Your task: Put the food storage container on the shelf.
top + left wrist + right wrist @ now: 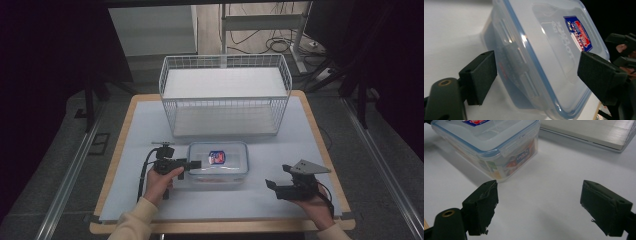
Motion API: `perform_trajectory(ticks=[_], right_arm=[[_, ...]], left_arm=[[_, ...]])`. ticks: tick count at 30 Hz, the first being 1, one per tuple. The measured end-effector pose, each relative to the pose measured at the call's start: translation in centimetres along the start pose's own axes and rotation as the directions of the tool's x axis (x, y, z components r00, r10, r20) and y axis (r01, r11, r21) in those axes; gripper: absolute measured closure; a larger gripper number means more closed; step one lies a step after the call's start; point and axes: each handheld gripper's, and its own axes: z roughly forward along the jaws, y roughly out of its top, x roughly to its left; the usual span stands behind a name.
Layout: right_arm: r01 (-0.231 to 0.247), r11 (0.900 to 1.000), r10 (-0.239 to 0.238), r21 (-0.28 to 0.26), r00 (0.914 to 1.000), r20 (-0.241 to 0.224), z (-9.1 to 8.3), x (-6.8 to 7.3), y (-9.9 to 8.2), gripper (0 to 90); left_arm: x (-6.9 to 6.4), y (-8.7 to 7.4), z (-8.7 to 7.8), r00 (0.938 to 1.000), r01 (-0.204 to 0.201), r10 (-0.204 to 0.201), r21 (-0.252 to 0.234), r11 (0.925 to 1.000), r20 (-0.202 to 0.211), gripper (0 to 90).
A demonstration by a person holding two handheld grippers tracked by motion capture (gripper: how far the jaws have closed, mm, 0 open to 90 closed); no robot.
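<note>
Left gripper, jaws wide apart, straddles the lidded container's end; right gripper gapes nearby, holding nothing.

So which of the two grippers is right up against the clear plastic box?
The left gripper: its open fingers straddle the clear lidded plastic box's left end. The right gripper sits apart, on bare table.

Dark room; grey floor; cables behind wood-edged table.
</note>
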Motion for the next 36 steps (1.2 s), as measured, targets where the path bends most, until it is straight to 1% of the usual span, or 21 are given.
perform_trajectory(ticks=[1, 7, 9, 11, 13, 14, 15, 16, 17, 21, 22, 23, 25, 28, 29, 30, 31, 32, 33, 35, 36], right_arm=[[-0.001, 1.0, 0.001, 0.0, 1.0, 0.001, 0.0, 0.0, 0.0, 14.9], [-0.019, 0.9998, 0.019, -0.001, 0.9998, -0.01, 0.3, -0.1, 0.4, 14.9], [-0.036, 0.9993, 0.036, -0.008, 0.999, -0.025, 0.4, -0.1, 1.0, 15.9], [-0.065, 0.9977, 0.063, -0.018, 0.9963, -0.058, 0.8, -0.1, 2.5, 17.0], [-0.083, 0.9965, 0.081, -0.016, 0.994, -0.073, 1.3, -0.1, 3.4, 17.9], [-0.083, 0.9965, 0.081, -0.016, 0.994, -0.073, 1.3, -0.1, 3.4, 17.9], [-0.101, 0.9949, 0.101, 0.004, 0.9902, -0.096, 2.2, -0.1, 4.3, 18.3], [-0.101, 0.9949, 0.101, 0.004, 0.9902, -0.096, 2.2, -0.1, 4.3, 18.3], [-0.114, 0.9932, 0.116, 0.022, 0.9875, -0.107, 2.8, -0.1, 4.7, 18.3], [-0.157, 0.9829, 0.171, 0.096, 0.9728, -0.156, 5.8, 0.1, 5.8, 18.7], [-0.157, 0.9829, 0.171, 0.096, 0.9728, -0.156, 5.8, 0.1, 5.8, 18.7], [-0.17, 0.9793, 0.186, 0.111, 0.9688, -0.163, 6.7, 0.2, 6.1, 19.1], [-0.177, 0.9772, 0.195, 0.117, 0.9662, -0.169, 7.1, 0.1, 6.2, 19.1], [-0.219, 0.9671, 0.241, 0.129, 0.9519, -0.189, 7.9, -0.2, 6.5, 19.4], [-0.251, 0.9569, 0.278, 0.145, 0.9371, -0.211, 8.4, -0.5, 6.5, 19.6], [-0.263, 0.9519, 0.293, 0.158, 0.9307, -0.219, 8.6, -0.6, 6.5, 19.6], [-0.27, 0.9481, 0.303, 0.169, 0.9264, -0.223, 8.9, -0.7, 6.4, 19.6], [-0.27, 0.9481, 0.303, 0.169, 0.9264, -0.223, 8.9, -0.7, 6.4, 19.6], [-0.275, 0.9442, 0.312, 0.181, 0.9219, -0.229, 9.1, -0.7, 6.3, 18.8], [-0.307, 0.9292, 0.354, 0.205, 0.8986, -0.259, 9.5, -0.9, 6.2, 18.7], [-0.315, 0.9253, 0.365, 0.212, 0.8917, -0.268, 9.7, -1.0, 6.2, 18.9]], left_arm=[[0.0, 0.0, 0.1, 0.9999, -0.001, 0.001, 0.003, 1.0, 0.012, 18.2], [0.2, -0.1, 0.0, 0.9997, 0.015, -0.015, -0.002, 0.9999, 0.02, 20.8], [0.3, -0.1, -0.1, 0.9991, 0.031, -0.031, -0.012, 0.9994, 0.027, 22.2], [0.3, -0.1, -0.1, 0.9991, 0.033, -0.033, -0.01, 0.9994, 0.027, 23.2], [0.3, -0.2, -0.1, 0.999, 0.036, -0.035, -0.015, 0.9992, 0.028, 23.6], [0.3, -0.2, -0.1, 0.999, 0.036, -0.035, -0.015, 0.9992, 0.028, 23.9], [0.3, -0.2, -0.2, 0.9989, 0.04, -0.04, -0.018, 0.999, 0.026, 24.2], [0.4, -0.2, -0.2, 0.9988, 0.042, -0.041, -0.018, 0.9989, 0.027, 24.2], [0.4, -0.2, -0.2, 0.9988, 0.041, -0.041, -0.018, 0.999, 0.027, 24.3], [0.4, -0.2, -0.2, 0.9988, 0.041, -0.04, -0.02, 0.999, 0.028, 24.3], [0.4, -0.2, -0.2, 0.9988, 0.04, -0.04, -0.021, 0.999, 0.028, 24.3], [0.4, -0.2, -0.2, 0.9988, 0.04, -0.04, -0.023, 0.9989, 0.029, 24.4], [0.4, -0.2, -0.2, 0.9988, 0.04, -0.039, -0.023, 0.9989, 0.029, 24.3], [0.4, -0.2, -0.2, 0.9989, 0.04, -0.039, -0.022, 0.999, 0.027, 24.4], [0.3, -0.2, -0.1, 0.9988, 0.041, -0.04, -0.026, 0.9988, 0.028, 24.4], [0.3, -0.2, -0.1, 0.9988, 0.041, -0.04, -0.026, 0.9988, 0.027, 24.4], [0.3, -0.2, -0.1, 0.9988, 0.041, -0.04, -0.026, 0.9988, 0.027, 24.4], [0.3, -0.2, -0.1, 0.9988, 0.041, -0.041, -0.026, 0.9988, 0.028, 24.4], [0.3, -0.2, -0.1, 0.9988, 0.041, -0.04, -0.026, 0.9988, 0.028, 24.4], [0.4, -0.2, -0.1, 0.9988, 0.041, -0.04, -0.026, 0.9988, 0.028, 24.4], [0.3, -0.2, -0.1, 0.9988, 0.041, -0.04, -0.026, 0.9988, 0.028, 24.4]])
